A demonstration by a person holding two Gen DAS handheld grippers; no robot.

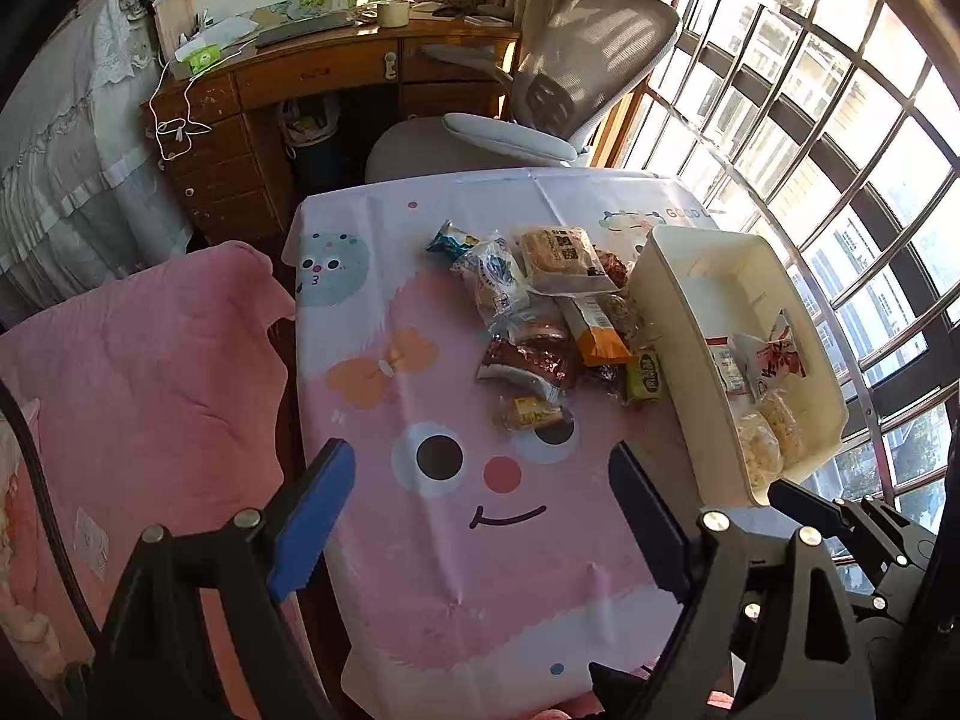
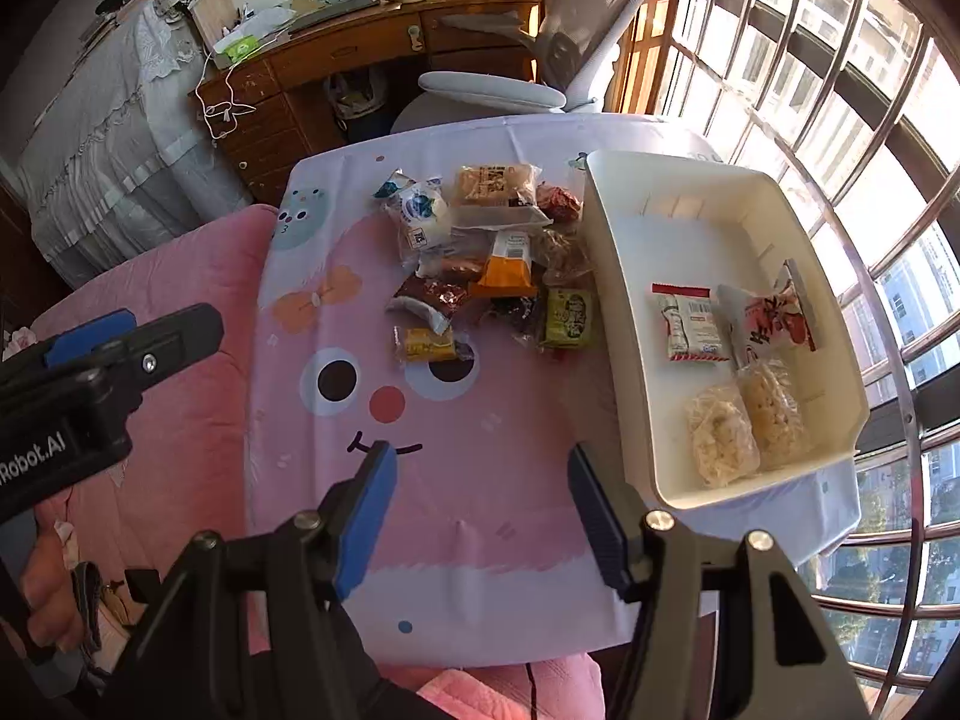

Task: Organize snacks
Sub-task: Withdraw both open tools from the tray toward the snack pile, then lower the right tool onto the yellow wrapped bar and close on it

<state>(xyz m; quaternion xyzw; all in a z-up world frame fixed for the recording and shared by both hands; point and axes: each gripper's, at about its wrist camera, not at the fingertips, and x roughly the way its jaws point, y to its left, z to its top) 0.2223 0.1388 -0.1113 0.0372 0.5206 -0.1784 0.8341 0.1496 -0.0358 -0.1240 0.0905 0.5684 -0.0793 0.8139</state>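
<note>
My left gripper (image 1: 480, 516) and right gripper (image 2: 480, 510): both spread wide, holding nothing. Snack pile (image 2: 480, 264) lies ahead on the tablecloth (image 2: 480, 540), just left of the white bin (image 2: 624, 372).

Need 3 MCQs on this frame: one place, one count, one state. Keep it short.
1. Where does the white bin sit relative to the loose snack pile?
A. to its right
B. to its left
C. on top of it

2. How many packets lie inside the bin?
A. one
B. four
C. seven

3. What state is the right claw in?
A. shut on a packet
B. open, empty
C. shut, empty

Key: 1 A, the bin stands on the window side of the pile. 2 B, red-and-white packet, pink packet, two clear puffed-snack bags. 3 B, its fingers stand apart with only tablecloth between them.
</note>
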